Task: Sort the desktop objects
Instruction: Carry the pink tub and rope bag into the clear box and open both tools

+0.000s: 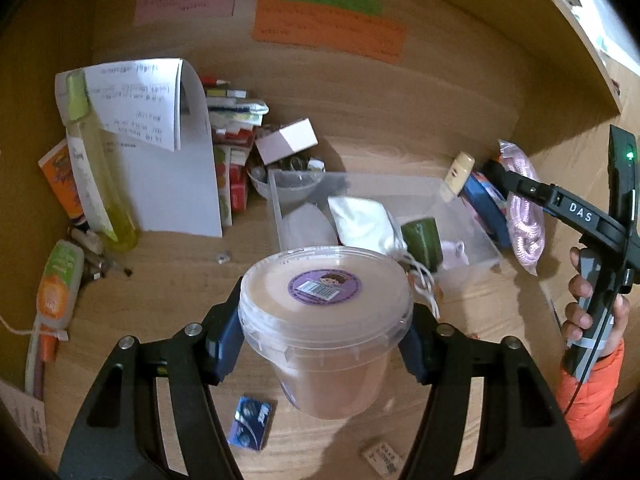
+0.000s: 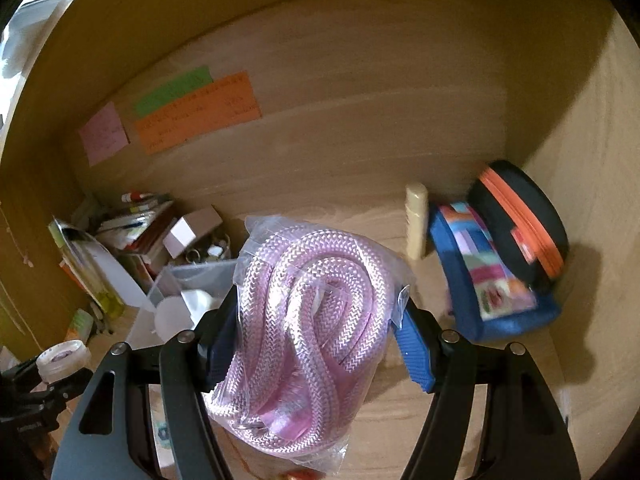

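Observation:
My left gripper (image 1: 324, 344) is shut on a clear lidded tub (image 1: 324, 320) with pinkish contents and a purple label, held above the wooden desk (image 1: 168, 280). My right gripper (image 2: 316, 344) is shut on a clear bag of pink rope (image 2: 308, 328), lifted above the desk; the bag also shows in the left wrist view (image 1: 524, 204). A clear plastic bin (image 1: 460, 196) behind the tub holds a white pouch (image 1: 360, 220) and a green cup (image 1: 422, 240). The tub shows small in the right wrist view (image 2: 62, 360).
Left: papers (image 1: 160, 152), a yellow-green bottle (image 1: 92, 168), an orange tube (image 1: 60, 180), stacked packets (image 1: 232, 140), a small white box (image 1: 288, 140). Right: a cream tube (image 2: 416, 220), a blue pouch (image 2: 492, 280), a black-and-orange case (image 2: 520, 224). A blue packet (image 1: 252, 420) lies near front. Shelf walls enclose the desk.

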{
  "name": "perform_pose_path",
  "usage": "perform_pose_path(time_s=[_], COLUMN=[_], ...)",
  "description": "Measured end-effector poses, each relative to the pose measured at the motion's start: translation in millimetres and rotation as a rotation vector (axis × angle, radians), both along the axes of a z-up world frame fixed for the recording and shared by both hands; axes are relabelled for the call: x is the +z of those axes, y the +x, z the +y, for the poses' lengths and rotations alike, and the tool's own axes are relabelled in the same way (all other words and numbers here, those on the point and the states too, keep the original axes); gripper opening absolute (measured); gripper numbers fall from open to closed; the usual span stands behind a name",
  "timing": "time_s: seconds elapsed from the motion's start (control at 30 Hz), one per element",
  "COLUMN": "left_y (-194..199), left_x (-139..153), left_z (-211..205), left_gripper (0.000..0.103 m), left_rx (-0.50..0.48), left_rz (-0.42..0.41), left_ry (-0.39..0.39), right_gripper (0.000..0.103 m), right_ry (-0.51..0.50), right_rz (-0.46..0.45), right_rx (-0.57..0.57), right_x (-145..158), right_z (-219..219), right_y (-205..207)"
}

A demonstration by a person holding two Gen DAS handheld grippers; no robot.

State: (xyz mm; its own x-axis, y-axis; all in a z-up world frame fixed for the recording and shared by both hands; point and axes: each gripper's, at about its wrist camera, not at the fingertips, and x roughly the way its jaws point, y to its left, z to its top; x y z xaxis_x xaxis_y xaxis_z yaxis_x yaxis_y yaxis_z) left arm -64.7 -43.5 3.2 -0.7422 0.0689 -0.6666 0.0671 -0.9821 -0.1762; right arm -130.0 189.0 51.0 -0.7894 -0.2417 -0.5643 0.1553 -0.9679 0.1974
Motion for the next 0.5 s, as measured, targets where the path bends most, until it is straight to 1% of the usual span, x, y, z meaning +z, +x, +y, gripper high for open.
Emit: perform_pose_path(time_s=[0.13,0.23,0.37,0.5], left_y=[-9.9,-17.4,-29.3,-46.7], left_x=[6.6,11.0,15.1,10.6], left_z=[-3.1,-0.6,3.9,6.1], left_gripper=[0.065,0.065,0.065,0.065], left_rx=[0.004,0.007,0.017,0.036], left_rz=[0.012,0.022,0.043,0.026], left_ry=[0.012,0.004,-0.025,-0.062], right_gripper=[0.066,0.066,0.066,0.066], right_ry=[0.036,0.042,0.048,0.034], right_rz=[0.011,-0.007,-0.020,-0.065], right_rx=[0.023,0.038,0.048,0.076], right_x=[4.1,2.0,-4.8,-21.0], right_z=[-14.3,-20.6,-26.1,-29.0], right_y=[-17.8,-33.6,-50.0,-63.7])
